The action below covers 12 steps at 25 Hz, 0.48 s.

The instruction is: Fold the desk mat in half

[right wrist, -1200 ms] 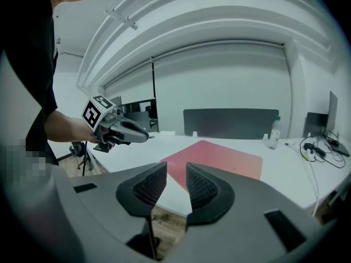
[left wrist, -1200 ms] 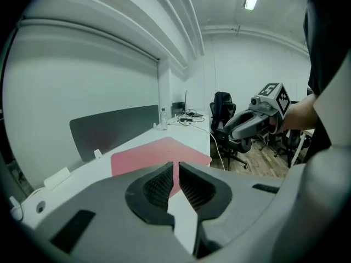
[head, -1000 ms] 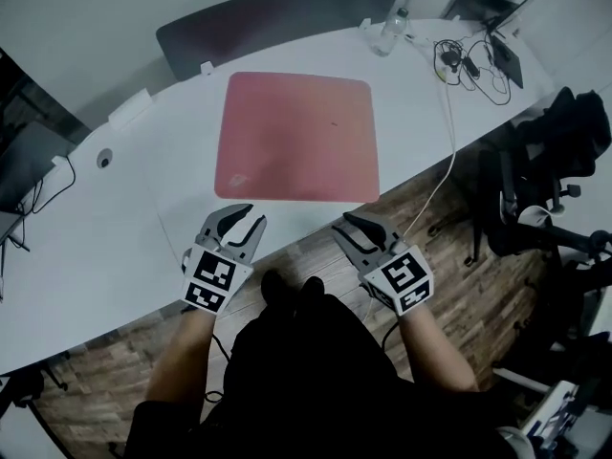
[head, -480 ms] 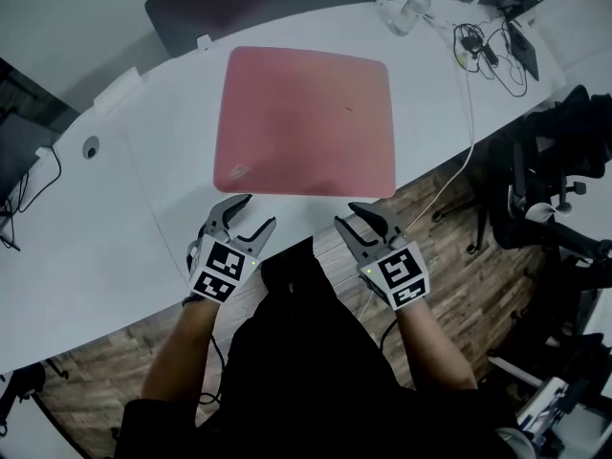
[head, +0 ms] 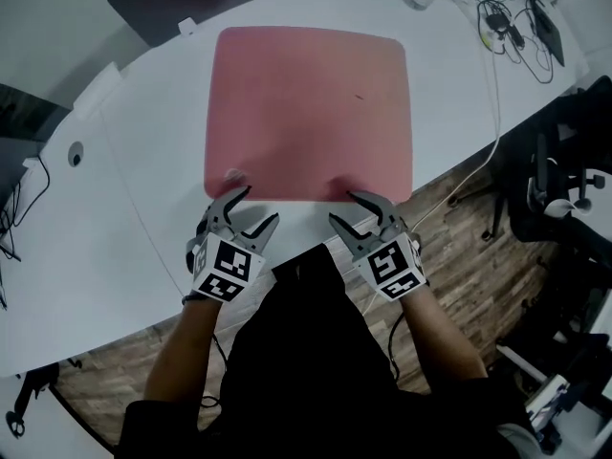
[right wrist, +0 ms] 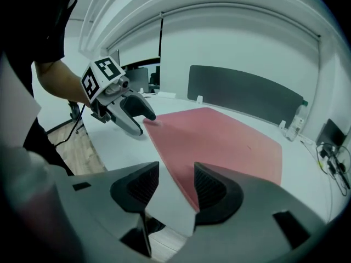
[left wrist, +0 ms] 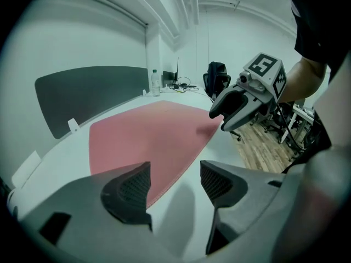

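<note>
mat point(head: 311, 113): pink, flat, unfolded, rounded corners | left gripper point(head: 256, 207): jaws just opened wide, mat's near edge between fingers, ungripped | right gripper point(head: 346, 208): likewise

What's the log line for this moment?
step: reaching | desk mat: flat, unfolded | left tool: open, jaws just been opening, nothing between, at mat's near edge | right tool: same

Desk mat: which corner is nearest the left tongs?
The near-left corner, just ahead of the left tongs, whose empty jaws have just been opening; the other three lie farther right or across the table.
</note>
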Available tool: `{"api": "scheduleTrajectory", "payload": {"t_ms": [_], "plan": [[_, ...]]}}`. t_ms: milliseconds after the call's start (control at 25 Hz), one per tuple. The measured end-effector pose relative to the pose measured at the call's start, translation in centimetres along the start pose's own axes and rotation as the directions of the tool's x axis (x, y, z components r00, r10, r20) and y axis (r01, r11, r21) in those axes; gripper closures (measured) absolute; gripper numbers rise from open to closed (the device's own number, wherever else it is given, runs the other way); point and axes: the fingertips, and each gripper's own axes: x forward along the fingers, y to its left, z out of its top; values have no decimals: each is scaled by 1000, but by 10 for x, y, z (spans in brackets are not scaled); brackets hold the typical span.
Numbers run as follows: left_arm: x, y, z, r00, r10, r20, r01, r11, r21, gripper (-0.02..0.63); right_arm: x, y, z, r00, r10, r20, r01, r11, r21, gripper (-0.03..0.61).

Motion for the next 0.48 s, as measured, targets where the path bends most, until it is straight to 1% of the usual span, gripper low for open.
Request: {"api": "scheduleTrajectory", "payload": {"t_ms": [160, 280, 400, 480], "plan": [[13, 5, -4, 1000, -17, -14, 17, 1000, -10, 347, 20, -6, -13, 998, 30, -49, -33, 998, -53, 350], [19, 7, -5, 1000, -20, -24, 20, 1000, 0, 347, 31, -10, -28, 995, 47, -86, -52, 997, -55, 339], [22, 7, -6, 999, -22, -31, 22, 1000, 3, 347, 34, -11, -31, 995, 65, -69, -67, 998, -15, 334], [23, 7, -7, 999, -21, -33, 21, 1000, 1, 347, 35, -12, -29, 997, 72, -40, -73, 997, -15, 346]]}}
